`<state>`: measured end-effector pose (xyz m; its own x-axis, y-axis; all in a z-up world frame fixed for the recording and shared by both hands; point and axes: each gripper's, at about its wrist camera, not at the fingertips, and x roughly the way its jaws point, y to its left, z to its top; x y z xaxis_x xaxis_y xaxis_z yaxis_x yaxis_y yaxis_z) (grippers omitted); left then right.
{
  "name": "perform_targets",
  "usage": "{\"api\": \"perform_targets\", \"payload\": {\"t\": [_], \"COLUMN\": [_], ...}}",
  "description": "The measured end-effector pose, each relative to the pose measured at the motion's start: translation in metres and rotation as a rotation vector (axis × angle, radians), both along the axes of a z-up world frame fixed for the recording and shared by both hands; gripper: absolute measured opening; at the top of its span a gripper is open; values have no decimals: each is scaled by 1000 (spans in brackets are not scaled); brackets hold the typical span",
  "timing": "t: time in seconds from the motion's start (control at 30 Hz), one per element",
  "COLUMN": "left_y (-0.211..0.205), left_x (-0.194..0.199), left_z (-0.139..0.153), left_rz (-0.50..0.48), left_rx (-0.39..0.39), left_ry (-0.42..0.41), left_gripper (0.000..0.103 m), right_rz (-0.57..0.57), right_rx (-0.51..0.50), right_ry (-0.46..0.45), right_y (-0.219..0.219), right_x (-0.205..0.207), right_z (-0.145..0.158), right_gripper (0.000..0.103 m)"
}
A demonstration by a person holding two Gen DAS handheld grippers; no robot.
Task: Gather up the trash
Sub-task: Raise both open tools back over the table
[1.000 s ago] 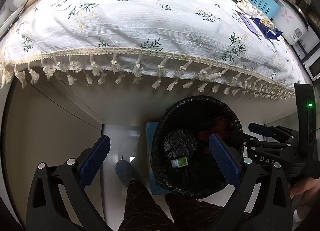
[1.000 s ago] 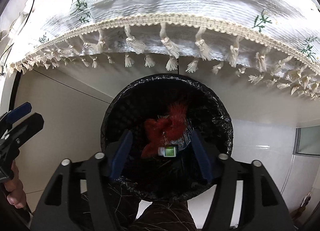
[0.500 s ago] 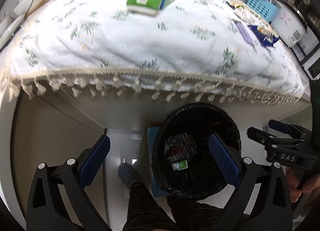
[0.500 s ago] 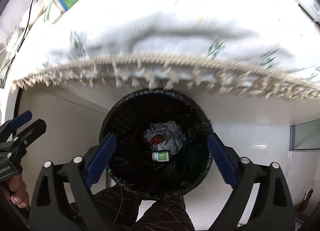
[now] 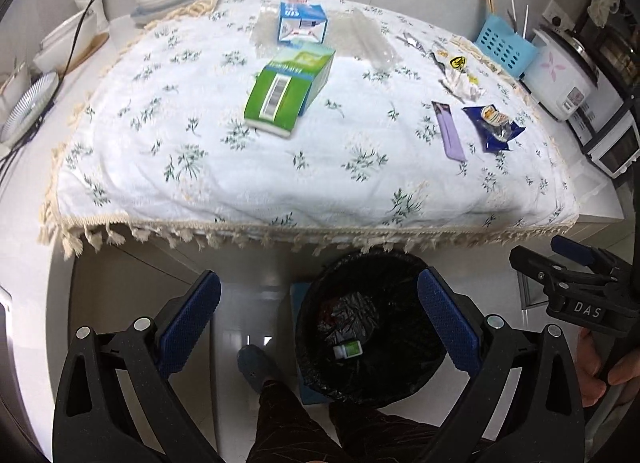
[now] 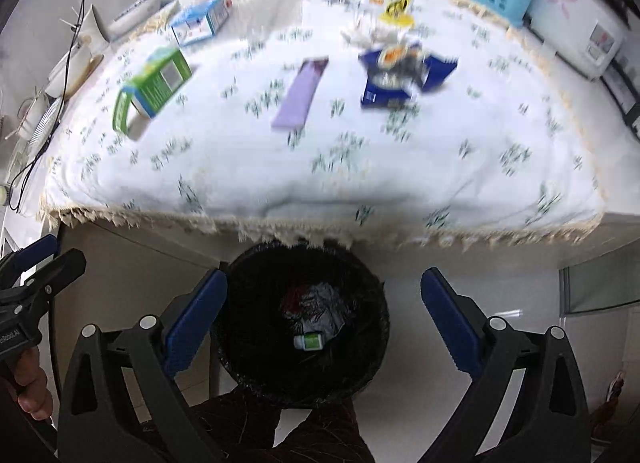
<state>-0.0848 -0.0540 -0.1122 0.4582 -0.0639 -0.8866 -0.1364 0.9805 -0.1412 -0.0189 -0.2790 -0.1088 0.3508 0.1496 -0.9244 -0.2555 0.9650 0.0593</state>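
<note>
A black-lined trash bin (image 5: 372,327) (image 6: 304,323) stands on the floor under the table's front edge, holding a small green-and-white bottle (image 5: 348,350) (image 6: 309,341), foil and something red. On the flowered tablecloth (image 5: 280,167) lie a green carton (image 5: 288,89) (image 6: 154,85), a blue-white box (image 5: 302,23) (image 6: 200,21), a purple strip (image 5: 452,129) (image 6: 300,93), a blue wrapper (image 5: 494,127) (image 6: 400,75) and a crumpled yellow-white wrapper (image 5: 460,77) (image 6: 384,23). My left gripper (image 5: 320,323) and right gripper (image 6: 324,315) are both open and empty above the bin.
A blue basket (image 5: 504,47) and a rice cooker (image 5: 564,75) stand at the table's back right. Bowls, dishes and a cable (image 5: 80,35) sit at the back left. A clear plastic sheet (image 5: 360,35) lies behind the carton. A foot (image 5: 254,367) is beside the bin.
The right gripper opened and the red trash dropped into the bin. Both grippers rose away from the bin, bringing the tabletop into view.
</note>
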Motion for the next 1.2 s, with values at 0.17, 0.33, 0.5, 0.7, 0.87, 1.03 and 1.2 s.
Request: {"api": "perform_targets", "payload": {"t": [0.17, 0.33, 0.5, 0.7, 0.87, 1.03, 1.2], "left_y": [0, 3, 4, 5, 10, 16, 22], "left_x": [7, 20, 36, 58, 76, 94, 114], "left_z": [15, 29, 39, 45, 41, 36, 26], "left_rz": [-2, -3, -7, -15, -6, 2, 5], "left_rx": [-3, 9, 23, 32, 20, 36, 52], "left_ry": [-18, -35, -51, -57, -38, -27, -10], "left_gripper": [97, 97, 97, 97, 97, 97, 96], "right_rz": [-3, -7, -15, -34, -46, -46, -41], "right_rx": [19, 17, 17, 23, 21, 9, -5], "right_ry": [-23, -49, -71, -81, -93, -86, -69], "right_y": [-1, 0, -1, -8, -16, -21, -24], "right_x": [6, 12, 26, 48, 69, 92, 111], "right_z": [21, 35, 43, 49, 49, 45, 37], "right_gripper": [94, 94, 94, 94, 93, 89, 84]}}
